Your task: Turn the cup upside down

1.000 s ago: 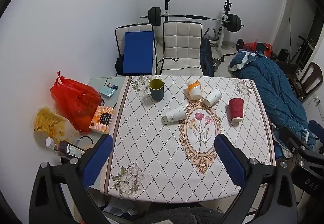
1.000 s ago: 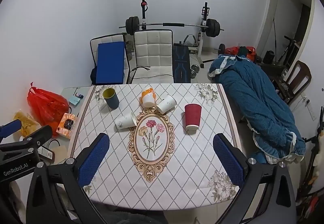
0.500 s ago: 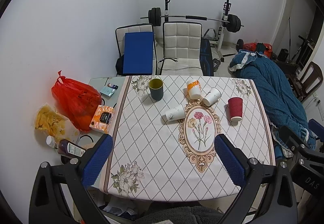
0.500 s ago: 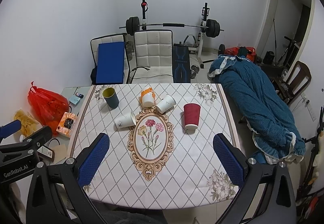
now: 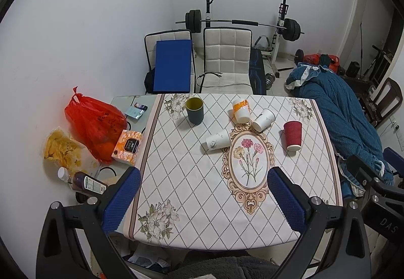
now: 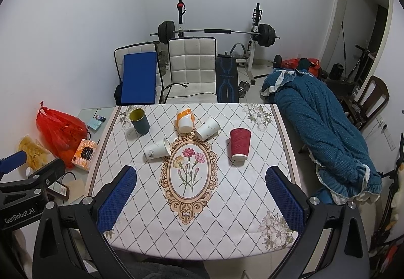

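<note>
The table (image 5: 192,178) fills the middle of both views under a diamond-patterned cloth. At the bottom of each frame both claws hang above its near edge, the left gripper (image 5: 203,193) and the right gripper (image 6: 200,190) each spread wide, holding and touching nothing.

The red cup (image 6: 240,144) stands right of centre, upright, mouth up, long axis vertical. A dark green cup (image 6: 139,121) stands upright at upper left of the cloth. Three paper cups lie on their sides mid-table: an orange-banded cup (image 6: 185,120), a white cup (image 6: 207,128) and another white cup (image 6: 157,149).

Only the left view shows the brown bottle (image 5: 85,181) whole at lower left.
</note>
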